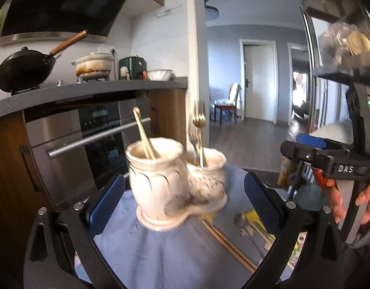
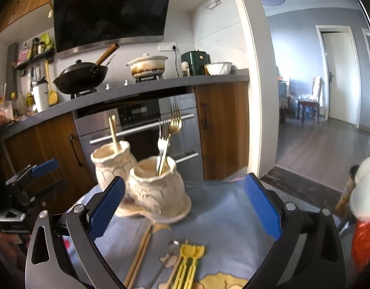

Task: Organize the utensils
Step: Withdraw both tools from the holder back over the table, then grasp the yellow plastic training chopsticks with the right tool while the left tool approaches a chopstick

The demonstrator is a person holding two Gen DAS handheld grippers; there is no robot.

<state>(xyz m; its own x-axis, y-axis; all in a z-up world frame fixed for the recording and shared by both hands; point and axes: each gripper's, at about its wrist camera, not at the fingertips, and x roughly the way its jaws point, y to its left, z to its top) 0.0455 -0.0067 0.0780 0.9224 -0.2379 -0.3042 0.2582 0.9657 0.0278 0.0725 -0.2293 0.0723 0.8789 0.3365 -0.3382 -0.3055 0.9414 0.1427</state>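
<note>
Ahead, the ceramic holder (image 2: 146,183) stands between both wide-open, empty tongs (image 1: 184,196) (image 2: 184,202).

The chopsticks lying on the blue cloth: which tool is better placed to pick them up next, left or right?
Probably the right tool. It is open, and the loose chopsticks lie below, between its fingers. The left tool, also open, faces the ceramic holder; there the chopsticks lie off to one side.

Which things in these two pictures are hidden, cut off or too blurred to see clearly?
- Left wrist view: the holder is motion-blurred, so its pattern is unclear.
- Left wrist view: the chopsticks run under the right finger.
- Right wrist view: the yellow utensil and spoon are cut off by the bottom edge.
- Both views: the forks' handles are hidden inside the holder.
</note>
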